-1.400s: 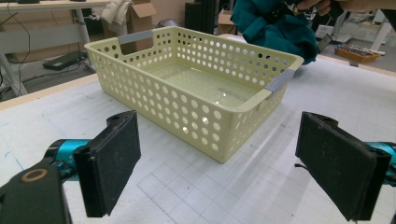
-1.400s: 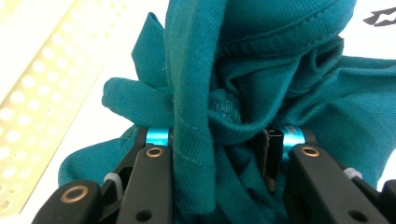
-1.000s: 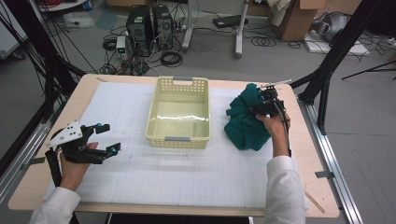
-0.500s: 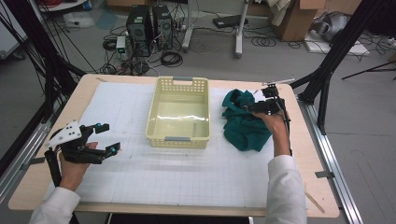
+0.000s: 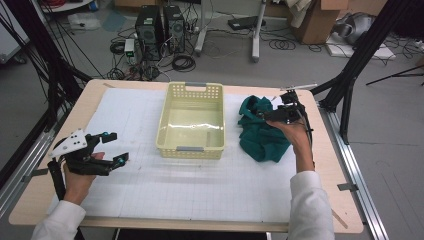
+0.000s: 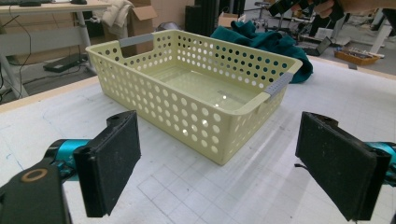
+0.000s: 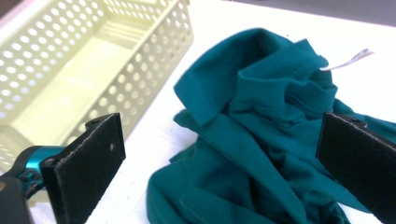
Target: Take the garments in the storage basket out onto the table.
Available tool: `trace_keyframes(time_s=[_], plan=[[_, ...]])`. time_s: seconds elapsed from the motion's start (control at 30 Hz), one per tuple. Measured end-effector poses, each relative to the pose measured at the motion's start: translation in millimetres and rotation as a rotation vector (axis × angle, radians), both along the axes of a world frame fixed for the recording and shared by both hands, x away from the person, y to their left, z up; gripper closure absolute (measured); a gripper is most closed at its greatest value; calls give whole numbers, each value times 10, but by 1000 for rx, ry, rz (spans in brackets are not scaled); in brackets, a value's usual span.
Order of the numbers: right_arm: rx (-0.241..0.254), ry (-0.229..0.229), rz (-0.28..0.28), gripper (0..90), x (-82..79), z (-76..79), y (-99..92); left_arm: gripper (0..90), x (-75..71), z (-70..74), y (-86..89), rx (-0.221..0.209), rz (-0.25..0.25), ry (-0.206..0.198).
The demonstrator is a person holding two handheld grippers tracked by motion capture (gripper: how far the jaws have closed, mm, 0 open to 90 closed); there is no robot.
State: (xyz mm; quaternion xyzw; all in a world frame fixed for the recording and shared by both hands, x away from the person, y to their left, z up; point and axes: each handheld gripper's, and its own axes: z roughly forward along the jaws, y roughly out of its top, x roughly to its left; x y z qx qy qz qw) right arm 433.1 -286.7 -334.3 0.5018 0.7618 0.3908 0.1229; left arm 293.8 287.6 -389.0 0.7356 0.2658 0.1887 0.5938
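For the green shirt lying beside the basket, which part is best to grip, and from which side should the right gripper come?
Probably the raised collar fold of the green shirt. It stands up as a thick ridge on the crumpled heap, so the pads can close across it. The right gripper, its jaws just opened wide with nothing between them, hovers over the heap already; coming straight down from above looks simplest.

High view: fixed above the person's edge of the worktop (image 5: pixel 150 210), facing forward and down, far enough to take in the whole top and the floor behind. Left gripper view: low, just above the worktop, looking level at the basket (image 6: pixel 196 88) close by, cloth (image 6: pixel 266 42) beyond. Right gripper view: close above the cloth (image 7: pixel 261 140), angled down, basket (image 7: pixel 70 70) beside. All three share basket and cloth.
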Motion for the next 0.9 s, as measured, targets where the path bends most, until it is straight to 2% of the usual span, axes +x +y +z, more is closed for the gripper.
trace_keyframes(time_s=[0.5,0.63,0.9], plan=[[13,-130,71,5,-327,233,75,142,-6,8,35,-10,13,-3],[42,-174,91,5,-463,251,87,142,-6,11,34,-3,10,-4],[35,-236,128,5,-714,214,122,142,-8,12,35,-5,10,-5]])
